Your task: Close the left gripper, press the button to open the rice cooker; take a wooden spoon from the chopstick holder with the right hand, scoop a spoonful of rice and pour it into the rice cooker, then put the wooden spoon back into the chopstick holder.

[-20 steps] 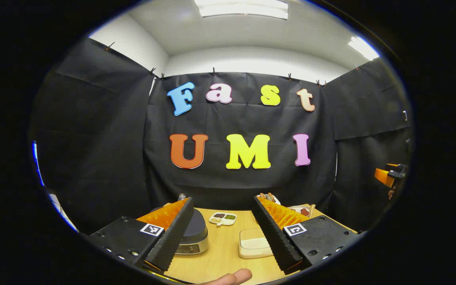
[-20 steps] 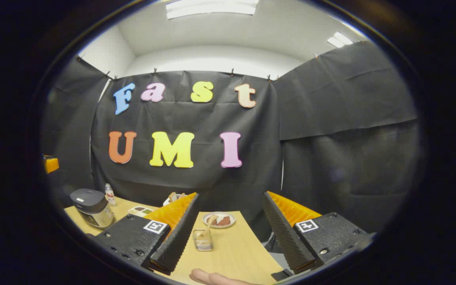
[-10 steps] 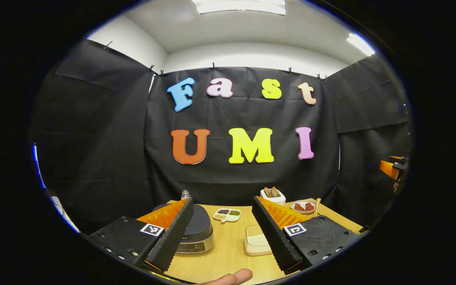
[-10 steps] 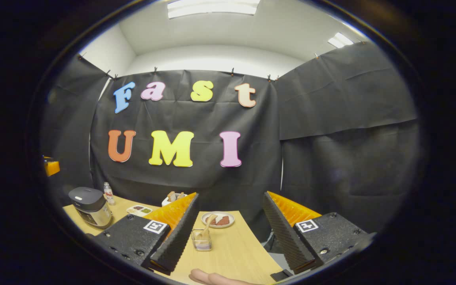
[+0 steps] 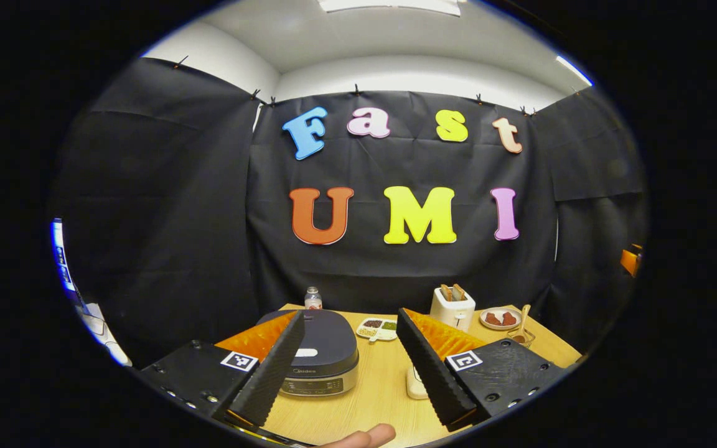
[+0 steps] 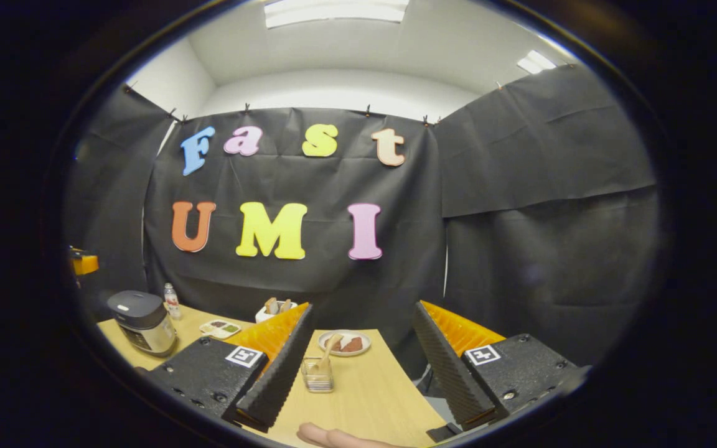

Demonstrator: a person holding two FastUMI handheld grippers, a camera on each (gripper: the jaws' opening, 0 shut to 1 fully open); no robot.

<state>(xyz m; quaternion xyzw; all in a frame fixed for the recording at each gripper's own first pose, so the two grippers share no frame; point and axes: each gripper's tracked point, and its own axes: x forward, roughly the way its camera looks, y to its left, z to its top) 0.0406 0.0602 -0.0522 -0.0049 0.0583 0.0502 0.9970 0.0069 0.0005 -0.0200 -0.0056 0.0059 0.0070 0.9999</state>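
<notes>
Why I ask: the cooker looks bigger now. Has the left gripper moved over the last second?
Yes. The left gripper has tipped down and moved toward the rice cooker, whose lid top now shows between its open fingers.

The left gripper [image 5: 349, 345] hovers above the near edge of the wooden tabletop [image 5: 377, 398], its two fingers spread wide apart with nothing between them. Just beyond its left finger stands the rice cooker [image 5: 321, 354], lid down, toward the left side of the tabletop. A small bottle [image 5: 313, 299] stands at the far edge behind the cooker. A divided dish [image 5: 378, 328] lies at mid-table. A pale container [image 5: 416, 386] is partly hidden by the right finger. Toward the far right corner stand a toaster [image 5: 452, 308] and a plate [image 5: 500, 318]; nearer, at the right edge, the wooden spoon [image 5: 523, 317] leans in the chopstick holder [image 5: 521, 338]. A fingertip [image 5: 365, 435] shows at the bottom.
</notes>
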